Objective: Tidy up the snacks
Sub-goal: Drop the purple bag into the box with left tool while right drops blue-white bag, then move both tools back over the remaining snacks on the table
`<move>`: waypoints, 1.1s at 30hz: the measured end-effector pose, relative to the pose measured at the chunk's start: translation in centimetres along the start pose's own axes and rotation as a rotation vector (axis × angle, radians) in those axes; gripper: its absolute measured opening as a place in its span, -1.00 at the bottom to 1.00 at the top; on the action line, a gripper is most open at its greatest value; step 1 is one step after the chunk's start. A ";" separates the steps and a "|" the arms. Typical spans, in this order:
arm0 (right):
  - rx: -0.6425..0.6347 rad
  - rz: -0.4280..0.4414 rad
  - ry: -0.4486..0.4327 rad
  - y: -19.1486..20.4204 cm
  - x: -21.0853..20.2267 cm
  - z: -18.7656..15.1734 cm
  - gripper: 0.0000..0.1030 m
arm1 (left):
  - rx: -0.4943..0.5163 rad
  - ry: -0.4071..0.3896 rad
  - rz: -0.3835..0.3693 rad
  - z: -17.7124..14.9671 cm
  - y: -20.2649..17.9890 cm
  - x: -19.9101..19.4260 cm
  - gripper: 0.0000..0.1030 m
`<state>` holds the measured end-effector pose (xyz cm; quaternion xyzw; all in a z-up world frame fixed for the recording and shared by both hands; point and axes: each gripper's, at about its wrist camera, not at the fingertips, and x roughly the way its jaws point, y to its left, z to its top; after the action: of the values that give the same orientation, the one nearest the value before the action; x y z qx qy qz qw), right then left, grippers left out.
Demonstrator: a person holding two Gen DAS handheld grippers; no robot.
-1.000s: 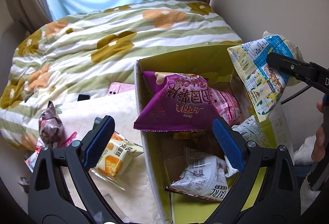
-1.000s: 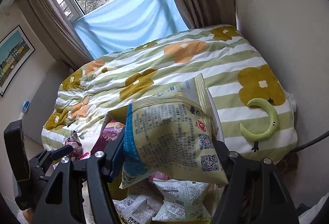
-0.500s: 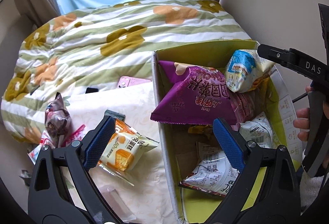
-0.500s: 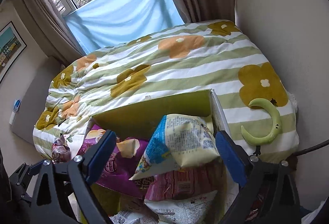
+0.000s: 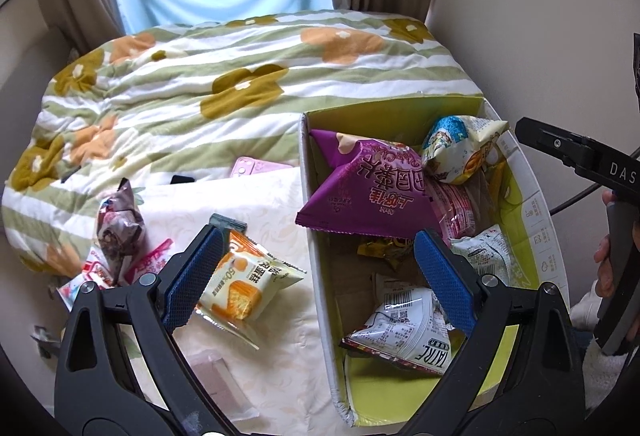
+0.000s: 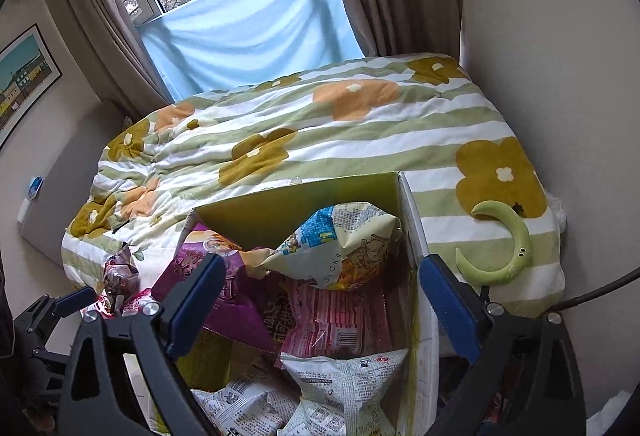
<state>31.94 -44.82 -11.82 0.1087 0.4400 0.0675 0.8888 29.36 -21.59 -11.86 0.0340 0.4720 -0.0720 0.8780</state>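
A green-lined cardboard box sits on the bed and holds several snack bags. A blue and yellow bag lies at its far right, also in the right wrist view, beside a purple bag. A pink bag and white bags lie nearer. An orange biscuit pack lies on the cream cloth left of the box. My left gripper is open and empty above the box's left wall. My right gripper is open and empty over the box.
A dark brown wrapped snack and pink packets lie at the cloth's left edge. A pink phone lies on the flowered duvet. A green crescent toy lies right of the box. The wall is close on the right.
My right gripper opened and let the blue and yellow bag drop into the box's far right corner, then drew back. My left gripper moved left and back a little.
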 end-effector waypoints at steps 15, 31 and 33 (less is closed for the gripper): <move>-0.140 0.045 -0.089 8.1 -6.0 -3.1 0.88 | -0.142 -0.080 0.057 -6.3 10.6 -8.3 0.86; -0.142 0.119 -0.056 22.8 -6.0 -12.5 0.88 | -0.079 -0.042 0.044 -15.2 25.0 -11.0 0.86; -0.126 0.134 -0.024 24.3 -4.9 -13.8 0.88 | -0.037 -0.023 0.035 -15.4 26.3 -10.2 0.86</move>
<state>17.40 -20.48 -10.10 0.0826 0.4161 0.1529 0.8925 15.26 7.33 -12.10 0.0251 0.4627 -0.0482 0.8848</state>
